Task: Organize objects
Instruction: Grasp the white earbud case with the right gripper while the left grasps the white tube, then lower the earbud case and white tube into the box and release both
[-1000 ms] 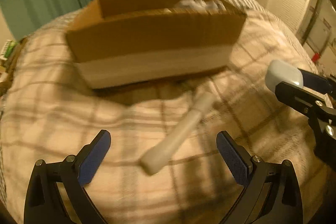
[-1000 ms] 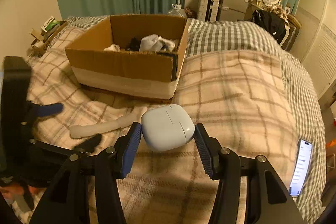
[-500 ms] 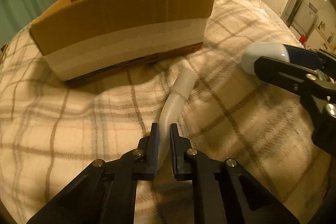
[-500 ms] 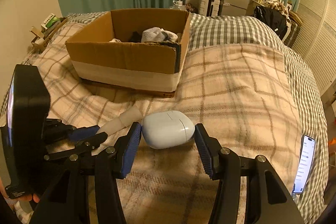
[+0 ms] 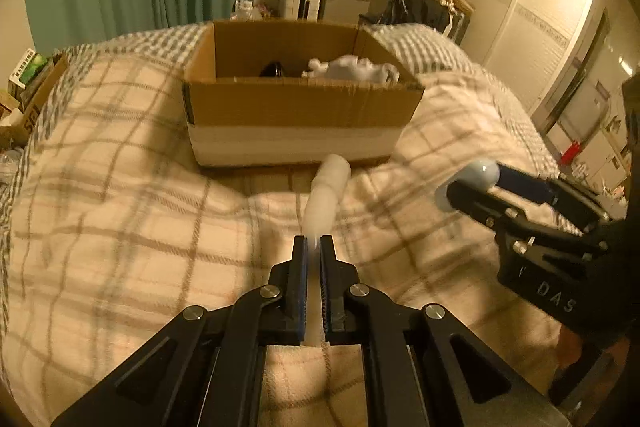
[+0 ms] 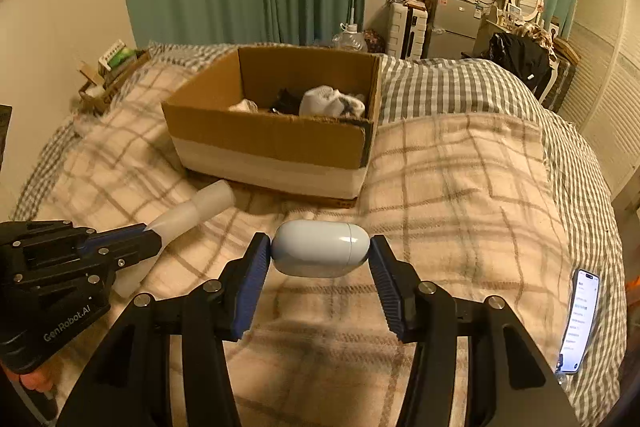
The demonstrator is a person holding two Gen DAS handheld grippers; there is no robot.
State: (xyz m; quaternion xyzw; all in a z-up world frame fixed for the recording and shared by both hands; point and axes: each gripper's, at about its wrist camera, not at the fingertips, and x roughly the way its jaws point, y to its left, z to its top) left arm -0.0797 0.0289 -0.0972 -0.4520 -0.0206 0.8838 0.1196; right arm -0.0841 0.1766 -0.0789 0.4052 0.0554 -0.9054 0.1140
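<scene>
Jaws of left gripper [image 5: 314, 247] pinch white tube [image 5: 326, 193]; right gripper [image 6: 320, 255] clamps pale case [image 6: 320, 247].

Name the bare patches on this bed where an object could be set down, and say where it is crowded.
Free: the plaid blanket between the cardboard box and the phone, and the stretch left of the box. Crowded: the strip before the box, where the left gripper holds a white tube and the right gripper holds a white case.

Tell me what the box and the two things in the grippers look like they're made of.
Box: brown corrugated cardboard, matte, with a pale band around its lower part, maybe tape. White tube: translucent, matte, likely soft plastic or silicone. Oval case: hard glossy pale plastic, with highlights and a thin seam.
</scene>
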